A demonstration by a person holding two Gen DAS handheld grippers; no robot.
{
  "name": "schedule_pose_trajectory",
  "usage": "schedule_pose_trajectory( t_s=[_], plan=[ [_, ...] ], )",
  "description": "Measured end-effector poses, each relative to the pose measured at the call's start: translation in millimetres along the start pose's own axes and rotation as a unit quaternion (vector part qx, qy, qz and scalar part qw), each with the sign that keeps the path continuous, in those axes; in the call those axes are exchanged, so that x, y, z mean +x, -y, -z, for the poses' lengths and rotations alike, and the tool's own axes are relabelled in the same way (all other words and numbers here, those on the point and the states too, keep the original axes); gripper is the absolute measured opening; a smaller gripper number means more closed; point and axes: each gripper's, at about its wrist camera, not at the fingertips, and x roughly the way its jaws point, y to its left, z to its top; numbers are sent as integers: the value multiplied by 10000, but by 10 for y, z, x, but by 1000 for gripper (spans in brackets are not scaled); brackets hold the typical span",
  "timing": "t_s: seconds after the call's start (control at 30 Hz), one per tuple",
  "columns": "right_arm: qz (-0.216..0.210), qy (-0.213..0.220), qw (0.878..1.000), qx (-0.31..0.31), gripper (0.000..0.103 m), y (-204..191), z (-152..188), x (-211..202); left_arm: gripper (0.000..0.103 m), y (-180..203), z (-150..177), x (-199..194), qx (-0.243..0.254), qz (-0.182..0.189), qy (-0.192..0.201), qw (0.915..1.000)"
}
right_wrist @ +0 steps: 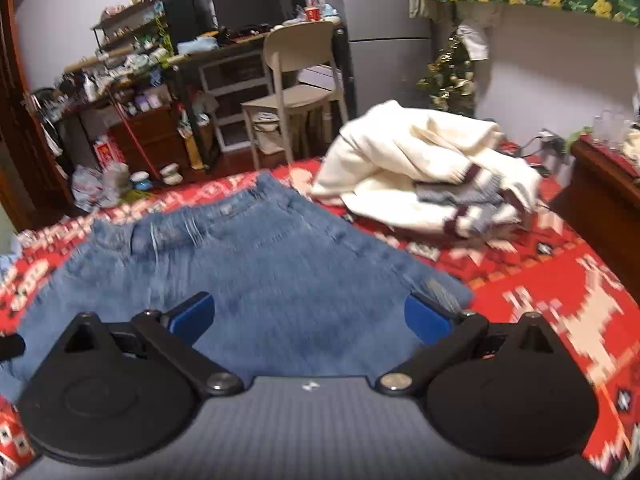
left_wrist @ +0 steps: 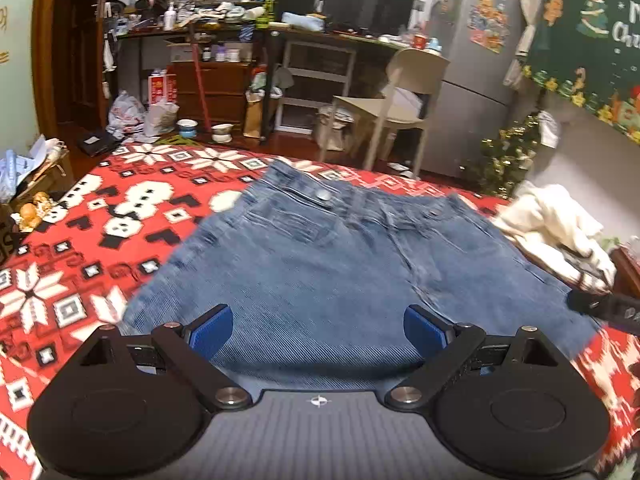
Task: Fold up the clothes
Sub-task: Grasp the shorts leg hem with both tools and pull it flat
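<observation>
On the bed, spread flat over a red and white patterned blanket (left_wrist: 80, 240), lie the folded jeans (left_wrist: 320, 264), their waistband and metal button (left_wrist: 324, 196) at the far end. Just in front of the left tool (left_wrist: 318, 330) sits the near edge of the denim; the tool's blue pads (left_wrist: 212, 330) stand wide apart above the cloth with nothing between them. Seen from the other side, the right tool (right_wrist: 310, 318) is likewise spread wide over the near part of the jeans, its blue pads (right_wrist: 194, 316) clear of the fabric and gripping nothing. Both tools point forward and slantwise down toward the denim. At the right edge of the left view, the dark tip of the right tool shows beside the jeans. Near the jeans' far right corner, a heap of cream clothes (right_wrist: 428, 172) with dark striped cuffs rests on the blanket, apart from the denim. Beyond the bed stand a beige chair (right_wrist: 296, 80), a cluttered desk (left_wrist: 224, 28), a grey fridge (left_wrist: 472, 72) and a small decorated tree (right_wrist: 450, 76).
</observation>
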Motion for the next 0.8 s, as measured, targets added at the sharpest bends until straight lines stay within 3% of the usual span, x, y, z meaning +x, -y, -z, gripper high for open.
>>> schedule_pose_trajectory(
  t_s=[0.13, 0.33, 0.4, 0.43, 0.47, 0.5, 0.57, 0.6, 0.7, 0.8],
  plan=[
    [-412, -88, 9991, 8, 102, -117, 206, -221, 93, 58, 139, -78, -269, 245, -17, 9993],
    [-1668, -604, 9827, 530, 102, -167, 338, -353, 90, 140, 291, -149, -592, 531, -70, 9968],
    [-2006, -823, 9721, 899, 100, -111, 369, -322, 81, 144, 320, -148, -714, 760, -101, 9945],
    [-2142, -922, 9667, 1053, 94, -80, 374, -293, 77, 131, 329, -143, -790, 876, -123, 9929],
    [-2255, -1013, 9617, 1181, 91, -54, 379, -261, 68, 132, 337, -125, -825, 950, -165, 9919],
    [-2352, -1103, 9568, 1307, 84, -34, 389, -228, 56, 131, 341, -100, -856, 1009, -208, 9910],
    [-2535, -1291, 9463, 1534, 74, -1, 405, -127, 44, 119, 344, -40, -962, 1162, -303, 9881],
    [-2640, -1390, 9401, 1649, 64, 4, 428, -80, 37, 99, 347, -2, -1088, 1274, -360, 9852],
    [-2842, -1645, 9227, 2018, 47, 13, 507, 71, 32, 22, 382, 124, -1609, 1570, -516, 9730],
    [-2940, -1802, 9069, 2423, 46, 32, 597, 197, 23, 7, 422, 207, -1959, 1689, -615, 9640]
  ],
)
